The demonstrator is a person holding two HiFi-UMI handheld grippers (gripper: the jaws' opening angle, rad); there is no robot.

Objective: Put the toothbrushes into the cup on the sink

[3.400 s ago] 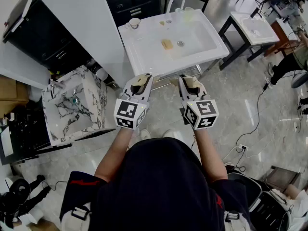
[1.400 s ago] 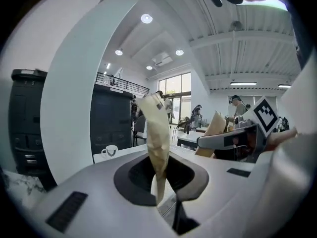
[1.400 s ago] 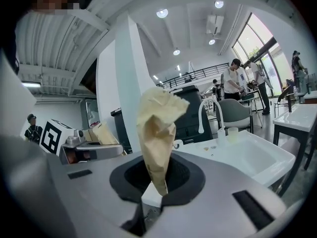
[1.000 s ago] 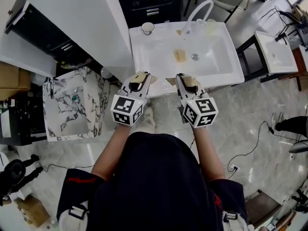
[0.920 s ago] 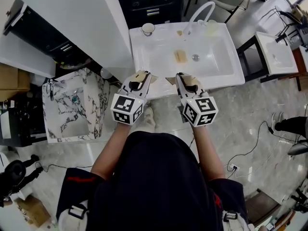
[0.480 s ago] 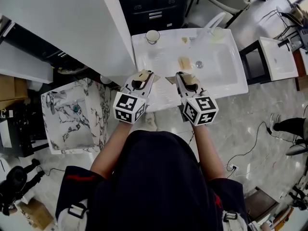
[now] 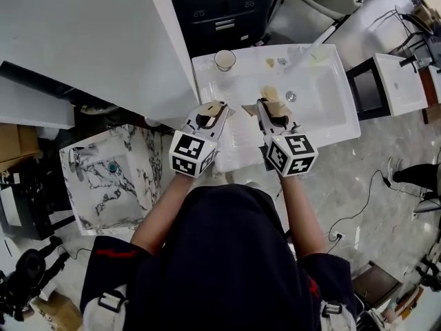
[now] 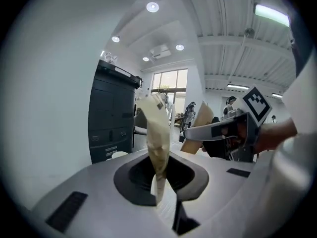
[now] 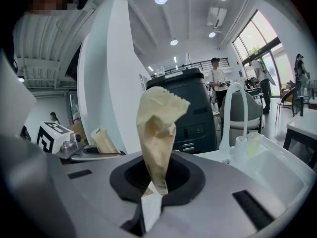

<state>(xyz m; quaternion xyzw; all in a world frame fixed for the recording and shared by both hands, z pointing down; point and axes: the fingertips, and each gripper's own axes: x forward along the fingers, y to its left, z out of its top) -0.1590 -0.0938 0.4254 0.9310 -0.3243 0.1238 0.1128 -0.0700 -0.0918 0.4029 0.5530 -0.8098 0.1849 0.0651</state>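
At the far left I see a marble-patterned sink, well apart from the work. My left hand-held gripper hangs over the front edge of the white sink. Its tape-wrapped jaws are pressed together with nothing between them, as the left gripper view shows. The cup stands upright on the white sink's back left corner. I cannot pick out the toothbrushes. A yellowish block lies in the basin beside the drain. My right hand-held gripper hovers just in front of the block, jaws likewise closed on nothing. The arched faucet rises at the back right, with two translucent cups beside it.
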